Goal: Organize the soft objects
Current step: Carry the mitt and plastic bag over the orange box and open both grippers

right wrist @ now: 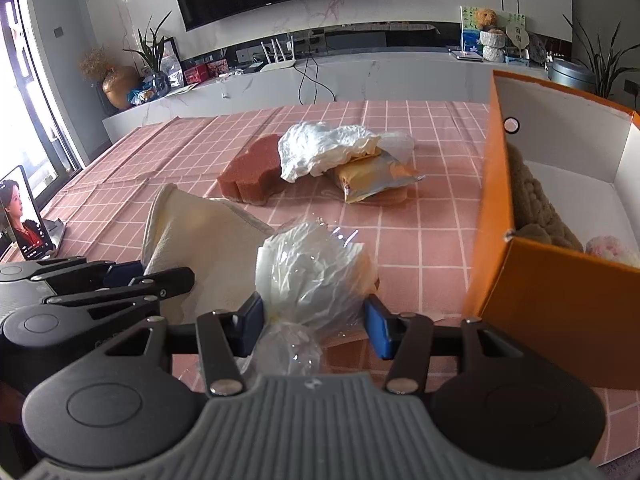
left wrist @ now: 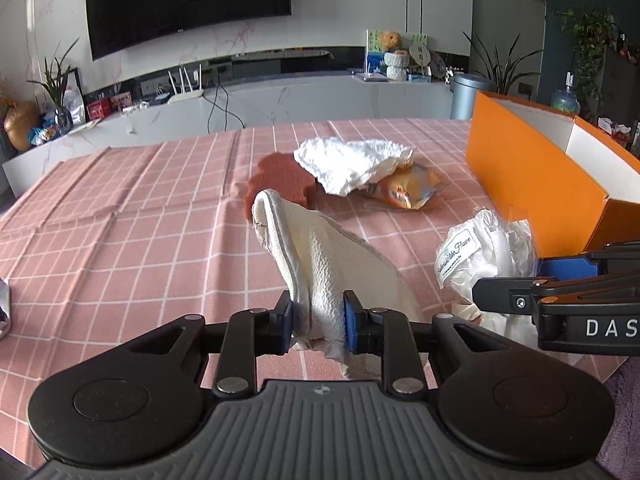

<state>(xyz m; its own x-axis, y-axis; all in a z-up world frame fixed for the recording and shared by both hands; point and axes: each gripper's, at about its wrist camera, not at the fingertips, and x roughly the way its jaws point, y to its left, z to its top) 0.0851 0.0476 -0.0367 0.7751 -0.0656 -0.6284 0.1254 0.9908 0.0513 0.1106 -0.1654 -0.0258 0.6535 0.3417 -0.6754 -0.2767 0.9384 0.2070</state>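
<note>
A cream waffle cloth (left wrist: 320, 248) is lifted off the pink checked tablecloth (left wrist: 140, 220), and my left gripper (left wrist: 318, 316) is shut on its lower end. The cloth (right wrist: 192, 232) also shows in the right wrist view, beside the left gripper (right wrist: 160, 274). A clear plastic bag of white soft stuff (right wrist: 312, 268) sits between the blue pads of my right gripper (right wrist: 314, 324), which press it on both sides. The left wrist view shows the same bag (left wrist: 480, 256) with a printed label, and the right gripper (left wrist: 520, 280) around it.
An open orange box (right wrist: 492, 200) stands at the right; a beige knitted item (right wrist: 536, 204) and a pink-white fluffy one (right wrist: 612, 248) lie inside. Further back lie a red-brown sponge (right wrist: 252, 176), a crumpled white bag (right wrist: 320, 148) and a yellow packet (right wrist: 372, 180). A phone (right wrist: 24, 216) stands at the left edge.
</note>
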